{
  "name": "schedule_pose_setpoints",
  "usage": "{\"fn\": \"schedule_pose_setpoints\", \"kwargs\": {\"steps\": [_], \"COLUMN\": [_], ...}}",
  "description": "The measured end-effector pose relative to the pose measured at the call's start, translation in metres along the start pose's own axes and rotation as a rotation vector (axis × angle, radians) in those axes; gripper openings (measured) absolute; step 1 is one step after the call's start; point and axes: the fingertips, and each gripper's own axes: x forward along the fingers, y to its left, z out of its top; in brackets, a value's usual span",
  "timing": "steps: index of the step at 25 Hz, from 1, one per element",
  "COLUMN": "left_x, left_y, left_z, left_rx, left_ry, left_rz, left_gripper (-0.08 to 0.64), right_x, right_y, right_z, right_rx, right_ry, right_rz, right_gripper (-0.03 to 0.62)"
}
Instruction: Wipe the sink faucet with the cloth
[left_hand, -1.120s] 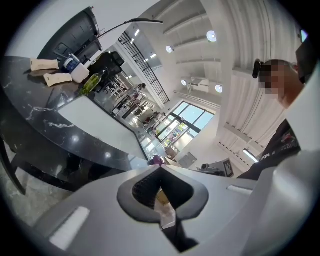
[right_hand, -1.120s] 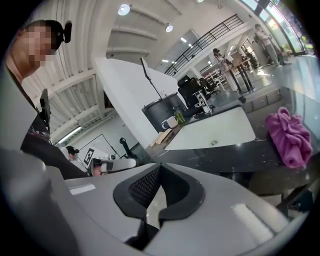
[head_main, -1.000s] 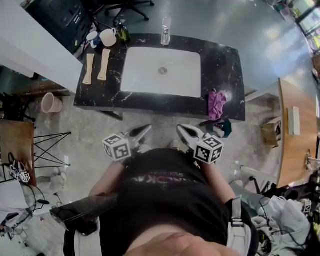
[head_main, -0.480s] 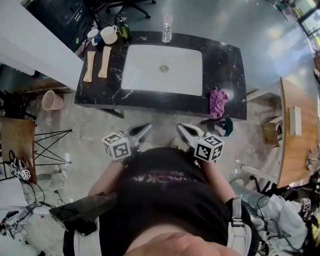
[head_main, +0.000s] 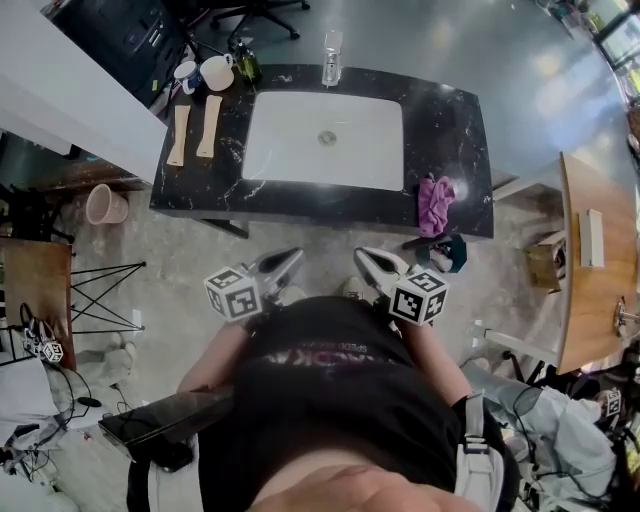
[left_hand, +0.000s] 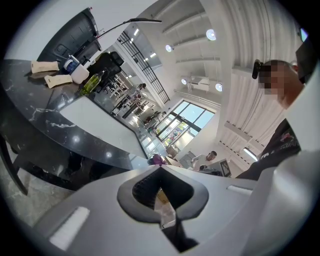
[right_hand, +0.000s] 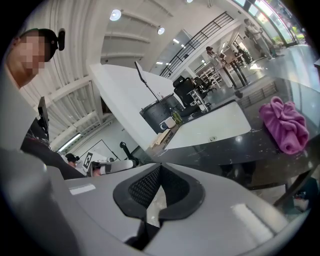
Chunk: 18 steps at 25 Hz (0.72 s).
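1. cloth (head_main: 435, 205): magenta-purple, plain.
2. counter (head_main: 450, 120): black, thin white veining.
3. sink (head_main: 290, 160): plain white.
4. bucket (head_main: 100, 205): pale pink.
5. boards (head_main: 178, 135): light tan.
6. bottle (head_main: 246, 66): green.

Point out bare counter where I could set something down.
Bare: the right strip of the counter, between the sink basin and the right edge, beyond the purple cloth; also the near strip in front of the basin. Crowded: the left end, with two wooden pieces, two mugs and a green bottle.
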Motion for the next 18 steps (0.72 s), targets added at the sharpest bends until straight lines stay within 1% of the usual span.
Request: {"fn": "schedule_pose_setpoints", "kwargs": {"steps": [18], "left_x": [-0.0016], "left_y": [0.0013], "left_z": [-0.0014], "left_rx": [0.001], "left_ry": [0.002], "left_rz": [0.001], "left_gripper": [-0.008], "right_x": [0.0017], "right_y": [0.0003], "right_z": [-0.0025], "right_rx": [0.005], "right_ry": [-0.004], "right_rz": [0.001], "right_gripper": [0.011]}}
